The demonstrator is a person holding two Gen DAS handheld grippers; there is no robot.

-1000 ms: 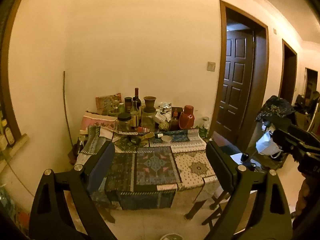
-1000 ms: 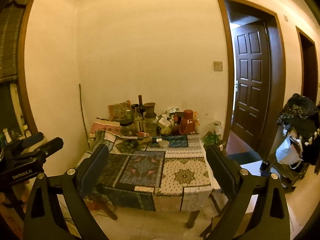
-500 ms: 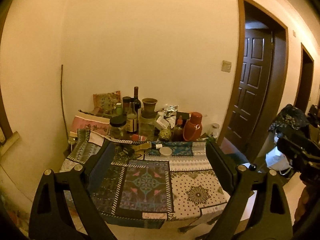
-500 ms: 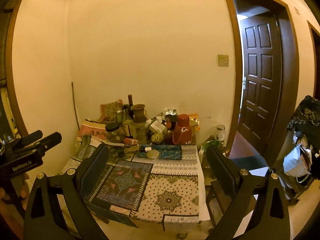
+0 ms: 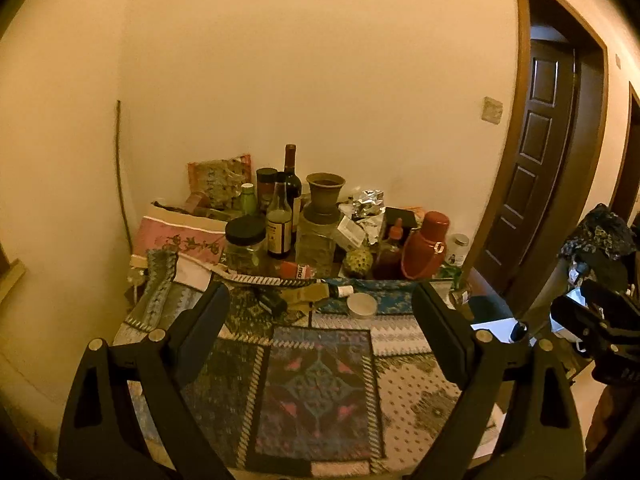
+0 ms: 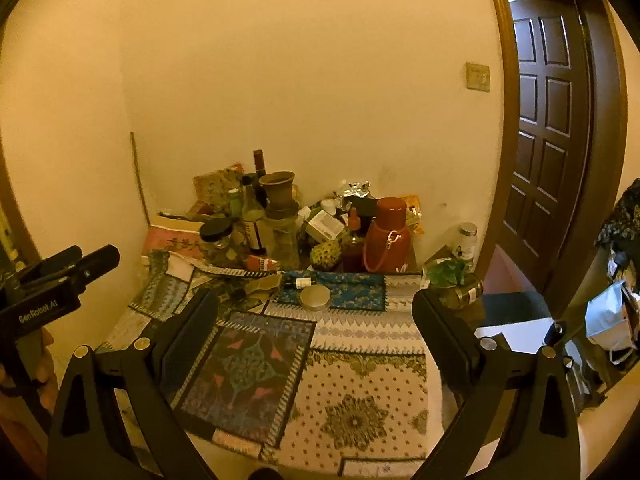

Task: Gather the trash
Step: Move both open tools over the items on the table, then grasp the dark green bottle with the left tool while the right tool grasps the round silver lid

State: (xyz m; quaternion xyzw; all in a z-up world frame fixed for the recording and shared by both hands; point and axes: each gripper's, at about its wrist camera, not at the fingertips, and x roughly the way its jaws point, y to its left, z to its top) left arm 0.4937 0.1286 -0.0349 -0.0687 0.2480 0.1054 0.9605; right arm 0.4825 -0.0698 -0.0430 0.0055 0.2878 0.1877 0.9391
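A table with a patterned cloth (image 5: 320,384) (image 6: 360,380) stands against the wall. Its far half holds clutter: crumpled foil (image 5: 366,202) (image 6: 354,189), a small dropper bottle lying flat (image 5: 340,291) (image 6: 301,282), a round tin lid (image 5: 361,305) (image 6: 315,297), a red tube (image 5: 295,270) (image 6: 261,263) and a dark wrapper (image 5: 272,302). My left gripper (image 5: 320,308) is open and empty above the table's near half. My right gripper (image 6: 316,308) is open and empty, also short of the clutter.
Bottles (image 5: 292,184), a clay vase (image 5: 325,196), jars (image 5: 245,242) and a red flask (image 5: 426,244) (image 6: 386,236) crowd the back. A dark door (image 6: 548,120) is at the right, with bags (image 6: 608,320) on the floor beside it.
Both grippers have moved forward toward the table, which now looms larger and closer. Both stay open and empty.
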